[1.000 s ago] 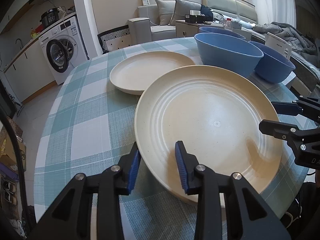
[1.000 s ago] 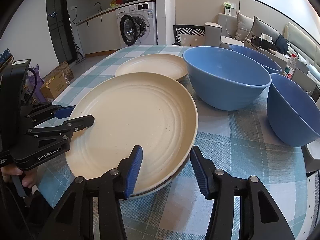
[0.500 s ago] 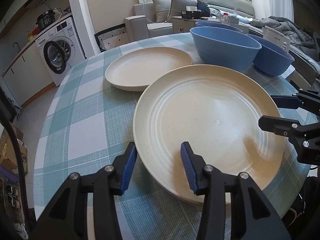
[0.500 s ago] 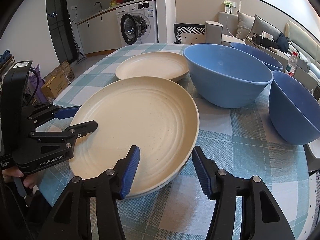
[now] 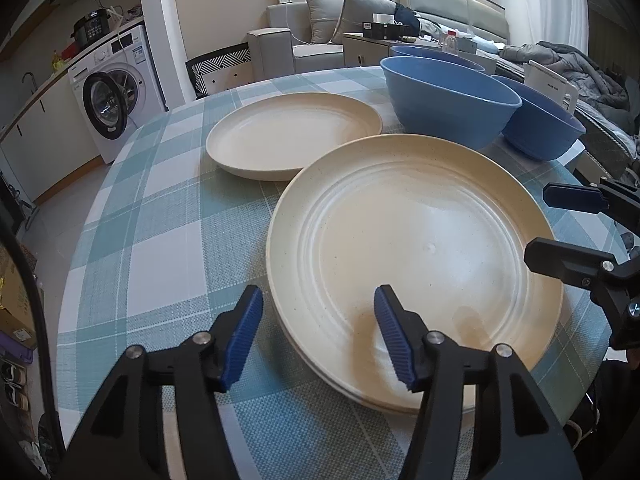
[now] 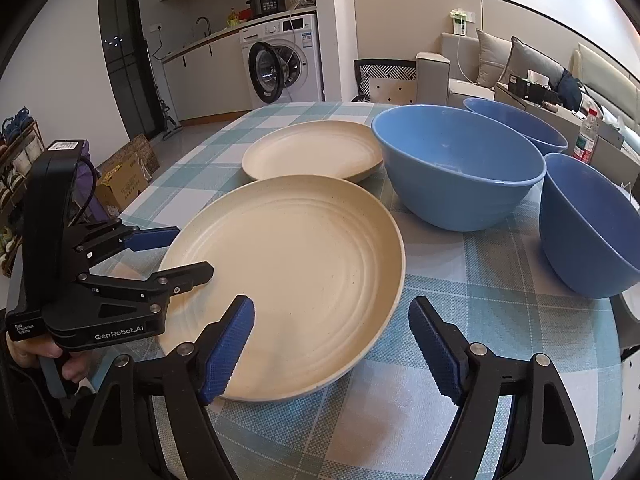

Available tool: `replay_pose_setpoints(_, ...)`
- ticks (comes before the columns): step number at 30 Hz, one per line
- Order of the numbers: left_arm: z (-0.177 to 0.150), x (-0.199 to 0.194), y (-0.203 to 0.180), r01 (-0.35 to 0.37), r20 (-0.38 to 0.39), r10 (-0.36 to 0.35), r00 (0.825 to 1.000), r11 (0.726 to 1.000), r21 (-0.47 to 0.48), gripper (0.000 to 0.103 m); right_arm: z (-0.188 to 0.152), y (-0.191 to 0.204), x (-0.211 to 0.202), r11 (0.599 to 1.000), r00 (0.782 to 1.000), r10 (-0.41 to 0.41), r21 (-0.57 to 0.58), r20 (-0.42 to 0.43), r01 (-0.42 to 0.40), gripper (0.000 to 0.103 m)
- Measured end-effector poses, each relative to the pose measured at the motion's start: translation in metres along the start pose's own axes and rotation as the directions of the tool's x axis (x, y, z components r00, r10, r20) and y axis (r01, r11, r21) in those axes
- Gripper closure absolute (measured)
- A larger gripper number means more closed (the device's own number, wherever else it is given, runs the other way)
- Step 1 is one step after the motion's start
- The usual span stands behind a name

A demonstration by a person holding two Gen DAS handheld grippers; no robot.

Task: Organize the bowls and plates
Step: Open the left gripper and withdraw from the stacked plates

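Note:
A large cream plate [image 5: 412, 248] [image 6: 288, 280] lies flat on the checked tablecloth [image 5: 160, 220], with a second rim showing under its near edge. My left gripper [image 5: 320, 320] straddles its near-left rim. The jaws are opening and the pads are clear of the plate. My right gripper [image 6: 332, 324] straddles the near-right rim, also opening and not touching it. Each gripper shows in the other's view: the left gripper [image 6: 186, 254] and the right gripper [image 5: 542, 224]. A smaller cream plate [image 5: 292, 136] [image 6: 312, 150] lies behind. Three blue bowls stand to the right: the nearest [image 6: 588, 224], the big middle one [image 6: 460, 164], the far one [image 6: 516, 124].
The round table's edge [image 5: 76, 320] curves close on the left and near sides. A person's hand [image 6: 60, 364] holds the left gripper. Cardboard boxes [image 6: 124, 184] sit on the floor; a washing machine [image 5: 108, 100] and a sofa [image 5: 320, 36] stand beyond the table.
Both pairs of jaws have spread apart off the large plate's rim, which they pinched a second ago. The plate's near edge has sunk and it now lies flat.

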State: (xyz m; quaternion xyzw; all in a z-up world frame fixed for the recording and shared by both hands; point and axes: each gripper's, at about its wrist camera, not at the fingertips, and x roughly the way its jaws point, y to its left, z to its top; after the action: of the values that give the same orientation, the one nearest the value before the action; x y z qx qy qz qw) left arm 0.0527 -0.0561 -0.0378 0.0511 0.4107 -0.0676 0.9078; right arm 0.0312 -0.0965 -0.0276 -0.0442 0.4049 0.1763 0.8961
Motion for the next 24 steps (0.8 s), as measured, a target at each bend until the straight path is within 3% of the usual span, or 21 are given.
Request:
replay_pose_setpoints(3, 0.001, -0.002, 0.003, 0.012, 0.003, -0.012, 1.0, 1.0, -0.021, 0.041, 0.003, -0.002, -0.005, 1.0, 1.0, -0.007, 0.007, 0.021, 0.007, 0.016)
replay_pose_setpoints(7, 0.003, -0.009, 0.008, 0.023, 0.035, -0.022, 0.999, 0.998, -0.051, 0.023, 0.008, -0.004, -0.01, 1.0, 0.999, -0.003, 0.012, 0.052, 0.002, 0.008)
replay_pose_setpoints(12, 0.006, -0.015, 0.012, 0.042, 0.057, -0.038, 0.998, 0.997, -0.071, 0.023, 0.014, 0.0, -0.017, 1.0, 0.996, 0.014, -0.006, 0.087, -0.014, 0.001)
replay_pose_setpoints(14, 0.007, -0.015, 0.013, 0.036, 0.059, -0.031, 0.998, 0.996, -0.079, 0.012, 0.016, 0.002, -0.02, 1.0, 0.995, 0.015, -0.021, 0.103, -0.013, 0.001)
replay_pose_setpoints(24, 0.009, -0.017, 0.022, 0.042, 0.074, -0.033, 0.997, 0.992, -0.122, 0.011, 0.028, 0.01, -0.029, 0.997, 0.989, 0.033, -0.076, 0.145, -0.022, 0.001)
